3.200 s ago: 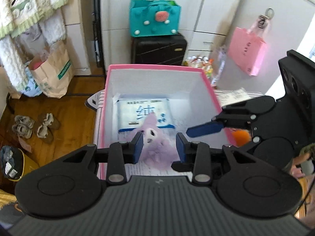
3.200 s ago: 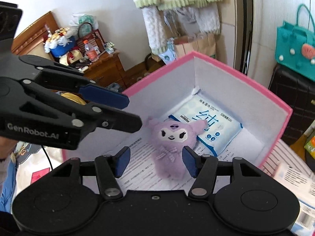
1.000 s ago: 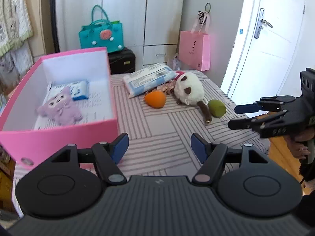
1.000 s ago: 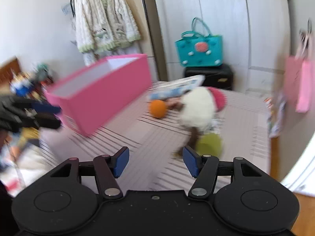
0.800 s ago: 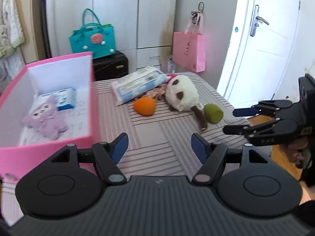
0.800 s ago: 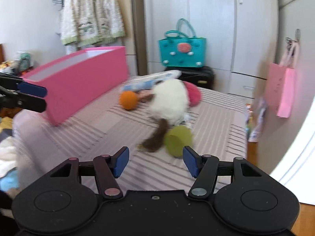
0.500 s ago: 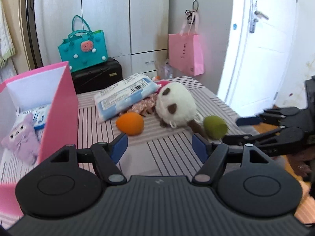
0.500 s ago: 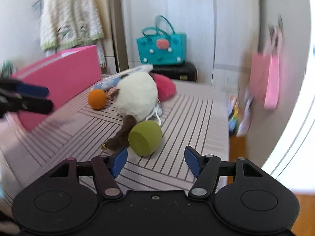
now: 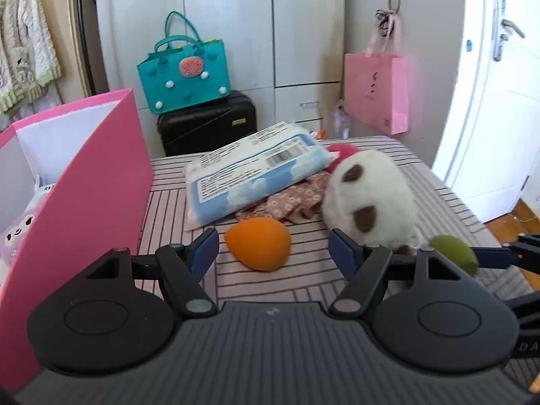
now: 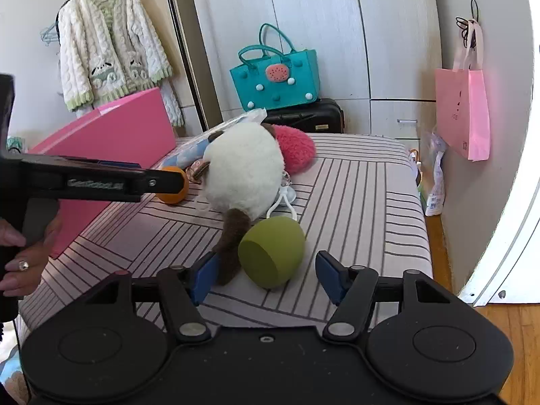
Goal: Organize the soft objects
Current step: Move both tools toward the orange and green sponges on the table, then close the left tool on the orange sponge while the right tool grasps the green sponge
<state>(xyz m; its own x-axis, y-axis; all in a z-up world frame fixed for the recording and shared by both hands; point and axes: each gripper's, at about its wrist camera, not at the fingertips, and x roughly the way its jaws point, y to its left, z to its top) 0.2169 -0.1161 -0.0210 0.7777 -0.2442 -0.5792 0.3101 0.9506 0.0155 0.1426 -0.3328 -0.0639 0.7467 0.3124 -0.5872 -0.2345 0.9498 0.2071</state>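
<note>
1. Box (image 9: 84,182) in pink sits at the far left of the striped table (image 9: 438,195); a purple plush (image 9: 15,236) lies inside it against the near wall, beside a white packet you can only partly see.
2. Your left gripper (image 9: 271,253) hangs just off the box's right wall, jaws apart and empty, its blue pads (image 9: 206,251) bracketing open tabletop.
3. Just ahead of that gap an orange sponge (image 9: 258,243) lies on the stripes, near the left pad but not touching either one.
4. Behind the sponge a blue wipes pack (image 9: 249,175) lies tilted on a floral cloth (image 9: 290,199), and a pink plush (image 10: 295,150) peeks out past the pack's right end.
5. Right of the cloth sits a white plush (image 10: 243,165) with brown patches, leaning on the pink plush, its brown tail (image 10: 233,236) trailing toward you.
6. At the tail's right side a green sponge (image 10: 271,253) rests, flat end facing you.
7. Your right gripper (image 10: 265,276) has just narrowed a little but is not gripping: the green sponge and the tail tip lie just ahead of its gap, and neither pad (image 10: 329,276) presses on them.
8. Your left hand (image 10: 23,256) shows at the left edge of the right wrist view, gripping its handle.
</note>
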